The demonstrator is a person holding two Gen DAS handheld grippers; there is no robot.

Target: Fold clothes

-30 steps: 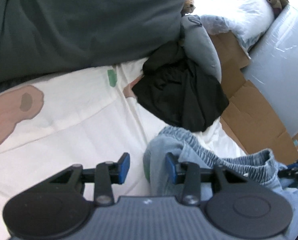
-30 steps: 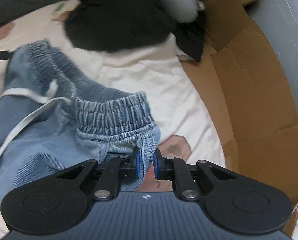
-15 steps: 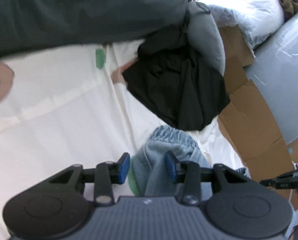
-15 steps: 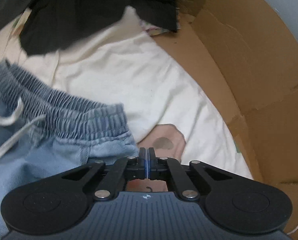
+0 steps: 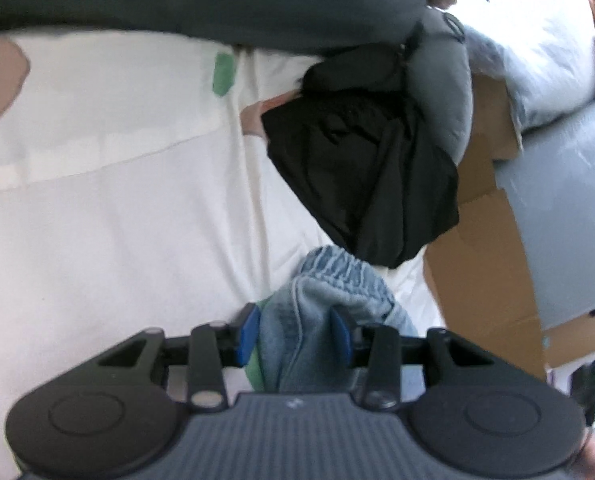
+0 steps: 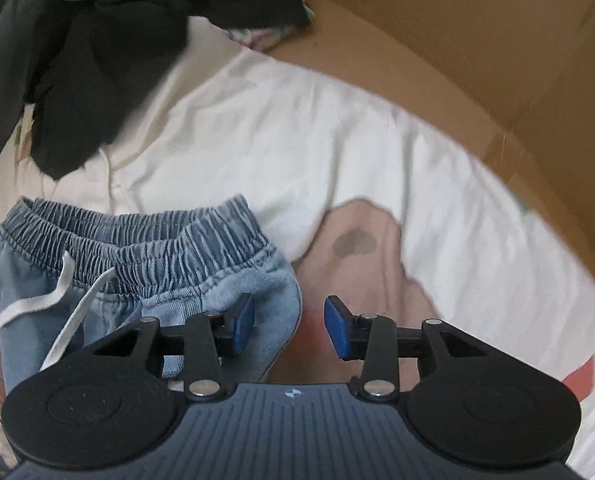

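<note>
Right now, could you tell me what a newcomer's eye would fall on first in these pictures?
The light blue denim shorts with a gathered elastic waistband stand out, lying on the cream bedsheet; the left gripper has a bunch of them between its jaws. The right gripper is opening beside their corner, nothing between its jaws. Beyond lies a crumpled black garment, against brown cardboard.
</note>
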